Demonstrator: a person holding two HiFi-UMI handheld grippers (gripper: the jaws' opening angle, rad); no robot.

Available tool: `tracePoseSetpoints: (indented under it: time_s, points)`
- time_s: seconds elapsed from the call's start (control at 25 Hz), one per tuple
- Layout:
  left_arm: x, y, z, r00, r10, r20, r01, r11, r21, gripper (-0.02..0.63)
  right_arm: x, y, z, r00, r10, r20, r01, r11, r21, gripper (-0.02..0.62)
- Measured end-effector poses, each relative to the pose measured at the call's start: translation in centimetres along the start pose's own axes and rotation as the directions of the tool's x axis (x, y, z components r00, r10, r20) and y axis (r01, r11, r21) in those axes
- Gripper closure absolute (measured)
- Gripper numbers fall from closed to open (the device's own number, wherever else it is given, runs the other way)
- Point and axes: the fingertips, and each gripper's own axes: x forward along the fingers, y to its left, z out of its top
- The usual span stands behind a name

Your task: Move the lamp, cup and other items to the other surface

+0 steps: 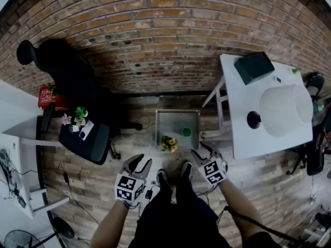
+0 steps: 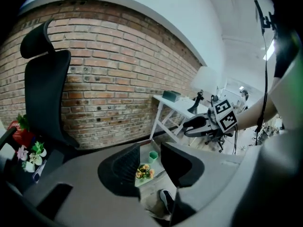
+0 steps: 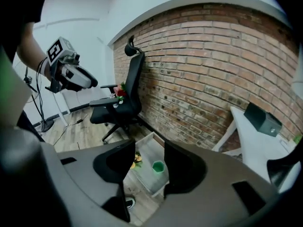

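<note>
A low grey table (image 1: pixel 177 119) stands on the floor by the brick wall, bearing a green cup (image 1: pixel 186 132) and a bunch of yellow flowers (image 1: pixel 168 143). The white-shaded lamp (image 1: pixel 285 110) and a dark green box (image 1: pixel 253 67) rest on the white table (image 1: pixel 243 138) at right. My left gripper (image 1: pixel 138 165) and right gripper (image 1: pixel 204 151) hover short of the low table, both open and empty. In the left gripper view the flowers (image 2: pixel 144 171) and cup (image 2: pixel 153 155) show through the gap of the left gripper (image 2: pixel 150 148). The right gripper (image 3: pixel 149 145) frames the cup (image 3: pixel 158 166).
A black office chair (image 1: pixel 77 87) at left carries small flower pots (image 1: pixel 77 119) and a red item (image 1: pixel 49 96). My shoes (image 1: pixel 164 179) stand just before the low table. Cables lie on the wooden floor (image 1: pixel 72 187). Another office chair (image 1: pixel 314 154) sits at far right.
</note>
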Motion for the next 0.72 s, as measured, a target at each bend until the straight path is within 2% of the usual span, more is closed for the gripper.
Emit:
tracePoseSetpoints:
  time_s: [0.12,0.28,0.44,0.56,0.64,0.72]
  points:
    - [3.1,0.4,-0.5,0.999,0.030,-0.014,-0.030,0.999,0.025,0.441,4.2,-1.6,-2.6,0.999,0.025,-0.021,-0.026,0.999,-0.025,0.387]
    - [6.0,0.5,-1.4,0.997,0.066,-0.036,-0.066,0.998,0.008,0.419,8.3,-3.1,-6.3,0.996,0.072,-0.061,-0.068,0.996,0.065,0.359]
    - [8.7,0.0,-3.4,0.996,0.053,-0.071,-0.055,0.998,-0.018,0.399,11.8,-4.0,-8.9,0.983,0.138,-0.124,-0.125,0.987,0.106,0.315]
    - [10.8,0.3,-5.7,0.995,0.035,-0.091,-0.038,0.999,-0.032,0.393,15.3,-4.1,-10.9,0.973,0.150,-0.174,-0.145,0.989,0.043,0.301]
    - [12.0,0.3,-7.5,0.994,0.019,-0.108,-0.024,0.999,-0.038,0.393,17.4,-3.9,-12.6,0.962,0.159,-0.224,-0.175,0.983,-0.054,0.299]
    - [13.0,0.3,-9.4,0.992,0.005,-0.123,-0.010,0.999,-0.047,0.391,19.3,-3.4,-14.5,0.945,0.171,-0.278,-0.221,0.962,-0.163,0.298]
